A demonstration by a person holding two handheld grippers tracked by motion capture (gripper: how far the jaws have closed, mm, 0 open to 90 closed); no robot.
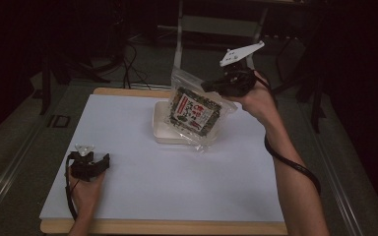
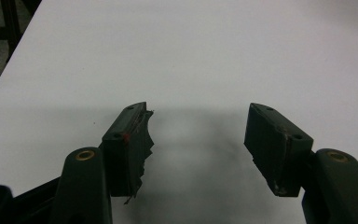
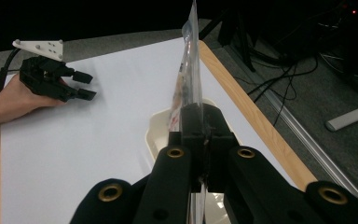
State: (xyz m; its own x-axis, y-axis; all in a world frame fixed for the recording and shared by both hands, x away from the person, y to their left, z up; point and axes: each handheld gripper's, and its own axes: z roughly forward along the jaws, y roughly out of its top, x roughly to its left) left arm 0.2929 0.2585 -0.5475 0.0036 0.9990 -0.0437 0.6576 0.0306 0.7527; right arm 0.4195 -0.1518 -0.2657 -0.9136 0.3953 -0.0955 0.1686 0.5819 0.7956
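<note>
Now my right gripper pinches the clear printed snack bag above the shallow cream tray; the left gripper rests open; next, I'd judge, lowering it.

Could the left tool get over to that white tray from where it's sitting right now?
Probably yes. The left tool rests open on bare table with nothing between it and the white tray. But the snack bag, pinched in the right tool, hangs over the tray.
</note>
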